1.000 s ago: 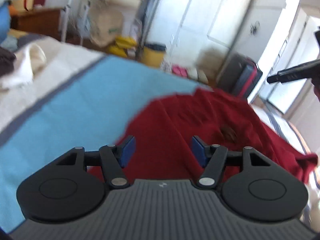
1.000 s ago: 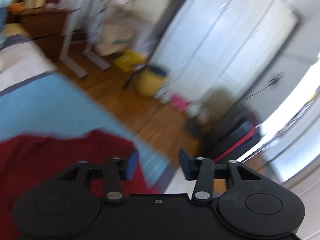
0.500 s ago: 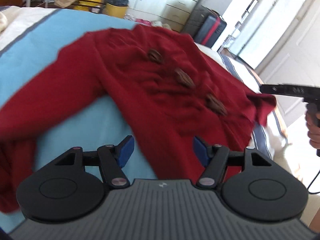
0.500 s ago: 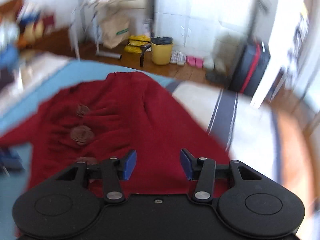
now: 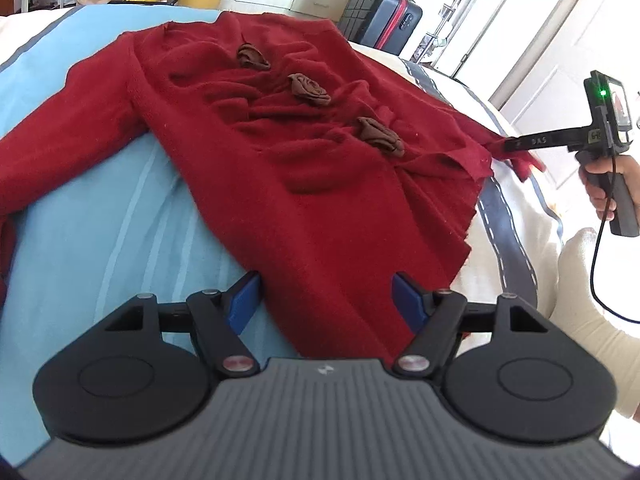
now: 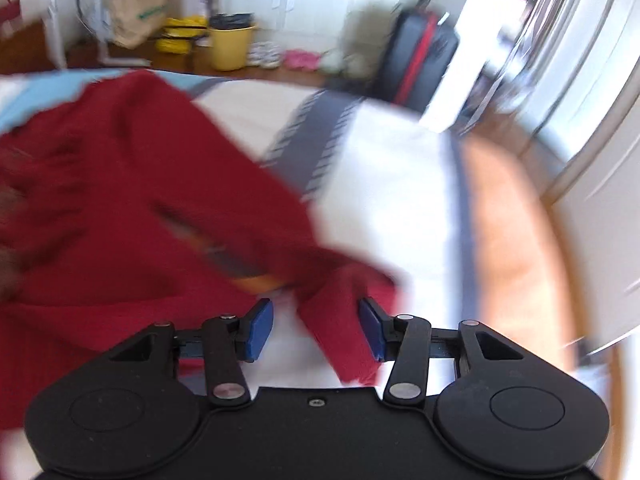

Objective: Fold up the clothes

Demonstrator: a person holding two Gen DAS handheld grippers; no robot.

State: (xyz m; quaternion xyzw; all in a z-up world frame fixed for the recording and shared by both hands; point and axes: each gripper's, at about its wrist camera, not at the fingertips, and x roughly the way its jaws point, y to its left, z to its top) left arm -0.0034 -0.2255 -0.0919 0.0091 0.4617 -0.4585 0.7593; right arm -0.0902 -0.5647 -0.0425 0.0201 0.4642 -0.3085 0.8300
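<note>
A soft red knitted cardigan with three brown fabric roses [image 5: 280,148] is spread on the bed's blue and cream striped cover [image 5: 120,208]. It is light and floppy, so it is best held by a hem or cuff. Both the left claw [image 5: 324,300] and right claw [image 6: 316,330] are spread wide; a red cuff [image 6: 340,328] lies between the right one's pads. No words can be read.
</note>
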